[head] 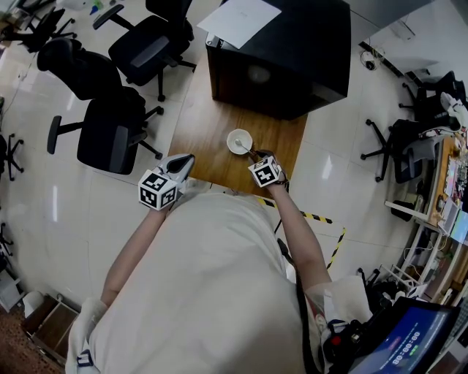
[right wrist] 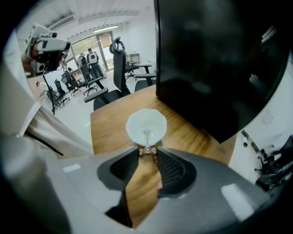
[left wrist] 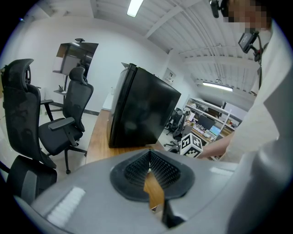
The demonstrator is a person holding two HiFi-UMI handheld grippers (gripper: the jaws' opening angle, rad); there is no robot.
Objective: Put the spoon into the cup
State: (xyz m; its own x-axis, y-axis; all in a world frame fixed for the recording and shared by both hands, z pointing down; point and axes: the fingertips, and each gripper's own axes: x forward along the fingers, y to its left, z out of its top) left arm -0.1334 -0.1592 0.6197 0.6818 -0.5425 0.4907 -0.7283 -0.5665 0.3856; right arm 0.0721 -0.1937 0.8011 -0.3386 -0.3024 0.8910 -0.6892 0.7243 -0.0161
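Note:
A white cup (head: 239, 141) stands on the wooden table (head: 208, 124); in the right gripper view the cup (right wrist: 153, 123) sits just beyond the jaws. A spoon (right wrist: 147, 137) rests with its white bowl inside the cup and its copper-coloured handle end back over the rim. My right gripper (right wrist: 148, 153) is shut on that handle end, pointing steeply down at the cup's near side (head: 256, 155). My left gripper (head: 186, 161) hangs over the table's near left edge, away from the cup. Its jaws (left wrist: 149, 169) meet at the tips with nothing between them.
A large black cabinet (head: 281, 51) with a sheet of paper (head: 239, 20) on top stands at the table's far end, close behind the cup. Black office chairs (head: 110, 131) stand on the floor to the left. Yellow-black tape (head: 322, 218) marks the floor at the right.

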